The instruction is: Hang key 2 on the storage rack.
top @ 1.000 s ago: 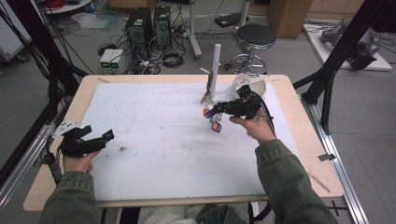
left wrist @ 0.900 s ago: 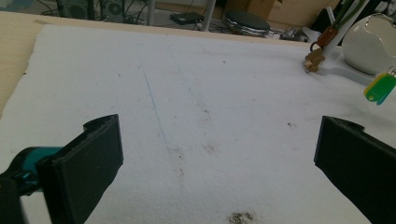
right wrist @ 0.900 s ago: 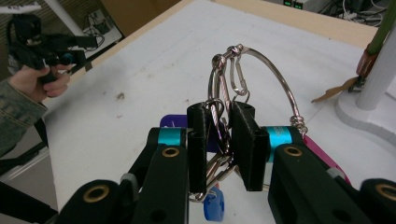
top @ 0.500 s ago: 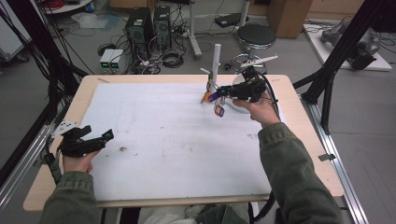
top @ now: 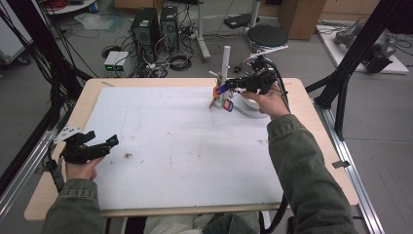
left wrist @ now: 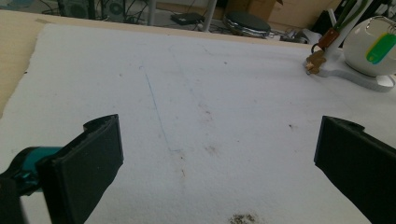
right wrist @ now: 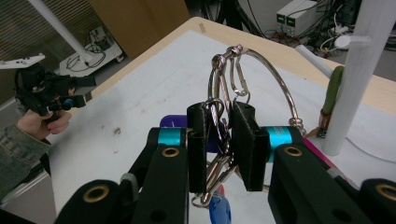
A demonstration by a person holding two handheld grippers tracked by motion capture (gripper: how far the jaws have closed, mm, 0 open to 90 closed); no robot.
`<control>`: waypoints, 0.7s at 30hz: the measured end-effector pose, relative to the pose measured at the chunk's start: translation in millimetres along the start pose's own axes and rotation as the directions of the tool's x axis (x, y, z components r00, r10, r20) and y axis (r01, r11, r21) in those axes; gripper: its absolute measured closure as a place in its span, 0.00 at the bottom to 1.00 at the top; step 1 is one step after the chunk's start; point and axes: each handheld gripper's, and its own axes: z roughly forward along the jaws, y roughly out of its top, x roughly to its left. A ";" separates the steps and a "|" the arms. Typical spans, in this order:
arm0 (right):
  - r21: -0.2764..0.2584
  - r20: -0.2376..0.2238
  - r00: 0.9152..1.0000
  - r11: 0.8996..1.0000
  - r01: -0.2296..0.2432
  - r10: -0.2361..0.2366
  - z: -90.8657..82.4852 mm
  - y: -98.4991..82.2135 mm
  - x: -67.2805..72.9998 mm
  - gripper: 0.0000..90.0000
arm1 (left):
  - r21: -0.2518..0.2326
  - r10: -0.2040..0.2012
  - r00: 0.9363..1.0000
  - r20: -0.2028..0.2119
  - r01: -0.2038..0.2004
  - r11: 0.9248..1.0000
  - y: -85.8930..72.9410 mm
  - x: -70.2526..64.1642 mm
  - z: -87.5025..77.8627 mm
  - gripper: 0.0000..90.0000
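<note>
2 grippers – R gripper [right wrist: 218,144] clamps key rings [right wrist: 223,100], L gripper [left wrist: 219,154] open

The right gripper [right wrist: 219,144] is black with teal bands and brass-coloured rivets, and the key bunch [right wrist: 224,93] between its pads is silver metal with purple, blue and magenta tags. The left gripper [top: 90,146] is black with a teal spot, and both sleeves [top: 302,165] are olive green. The counter [top: 311,102] is pale wood under a white mat [top: 185,141] flecked with brown stains and a faint blue line, and the stand [left wrist: 369,51] is white, hung with a green-and-yellow tag [left wrist: 380,46].
</note>
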 end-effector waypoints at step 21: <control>-0.023 0.032 0.996 0.997 -0.079 0.079 1.4 12.0 -35.5 0.85 | 0.005 -0.003 1.000 0.011 0.003 1.000 -0.2 0.0 1.8 0.02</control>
